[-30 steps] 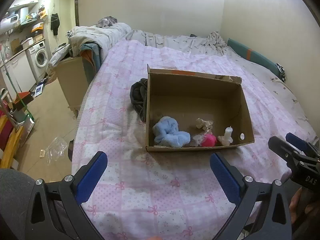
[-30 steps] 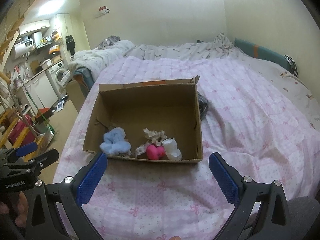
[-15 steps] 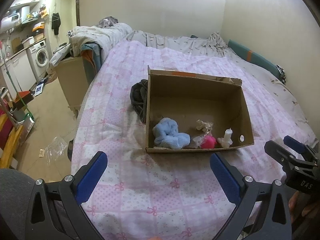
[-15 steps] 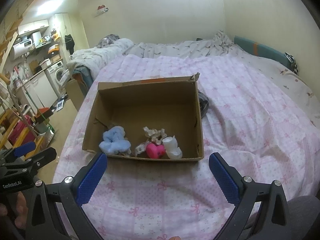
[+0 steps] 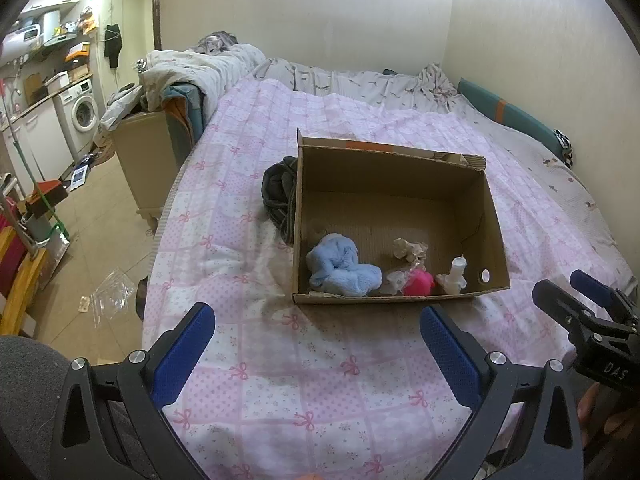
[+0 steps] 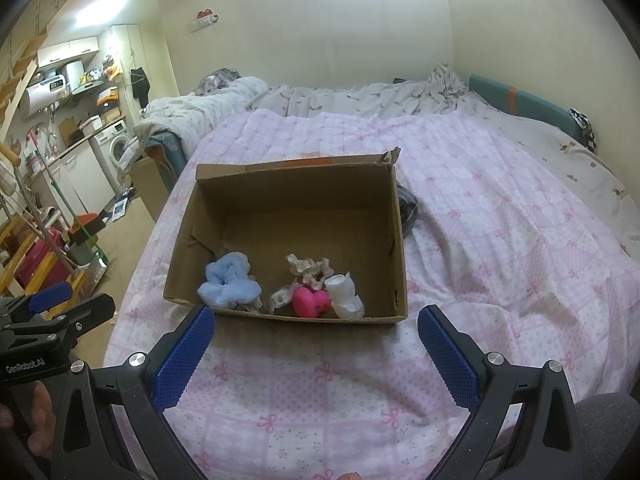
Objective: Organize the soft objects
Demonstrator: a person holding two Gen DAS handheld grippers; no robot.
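— Soft objects sit bunched along the near wall of the cardboard box (image 6: 394, 240): a blue fluffy cloth (image 6: 228, 286) on the left, a beige scrunchie (image 6: 310, 268) behind, a pink heart-shaped toy (image 6: 310, 300) and a white rolled cloth (image 6: 345, 292) touching it on the right. Something pale and crumpled lies between the blue cloth and the pink toy; what it is cannot be told.

— And the tools?

— Both are spread wide and empty. The left gripper (image 5: 318, 344) hangs over the pink quilt (image 5: 280, 380) short of the box, and the right gripper (image 6: 316, 344) hangs likewise, the box's near wall just beyond its fingertips (image 6: 184, 350).

— Anything in the way?

— That near wall stands between both tools and the pile. A dark bundle of fabric (image 5: 278, 196) lies on the quilt, pressed against the side wall of the box.

— And around the bed?

— A rumpled grey duvet (image 5: 360, 80) at the far end, a teal cushion (image 5: 508, 114) by the wall, a washing machine (image 5: 82, 112) off across the floor, and a clear plastic bag (image 5: 110, 294) on the tiles.
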